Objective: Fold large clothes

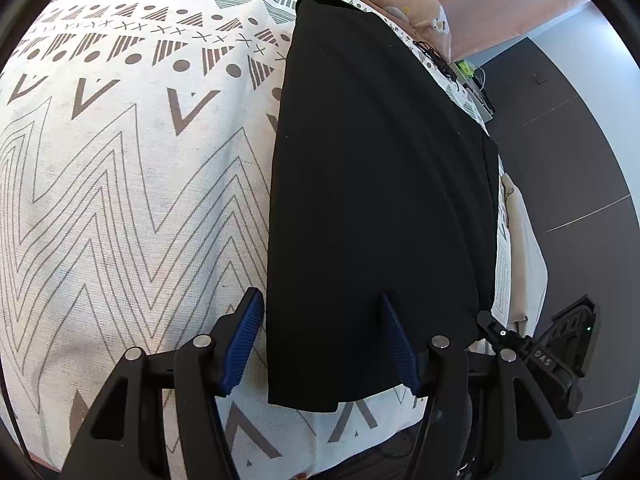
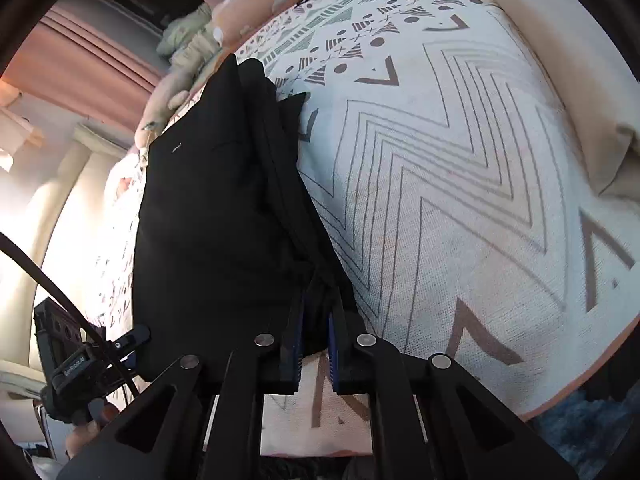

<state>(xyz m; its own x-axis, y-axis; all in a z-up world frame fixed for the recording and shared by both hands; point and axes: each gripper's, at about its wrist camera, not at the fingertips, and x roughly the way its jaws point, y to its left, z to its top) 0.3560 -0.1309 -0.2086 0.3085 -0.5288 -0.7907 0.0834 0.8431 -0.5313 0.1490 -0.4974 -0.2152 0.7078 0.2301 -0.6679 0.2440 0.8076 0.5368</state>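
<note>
The black garment (image 1: 376,200) is lying lengthwise on the bed, on a white bedspread (image 1: 120,184) with grey zigzags and triangles, close to the edge where the dark floor (image 1: 568,152) starts. The left tool (image 1: 322,344) is hanging over the near hem with its blue pads (image 1: 244,344) spread, one on either side of the corner, not pinching anything. The right tool (image 2: 316,344) is clamped tight on a bunched bit of the same cloth at its near end. Pink curtains (image 2: 80,60) are hanging behind the bed.
</note>
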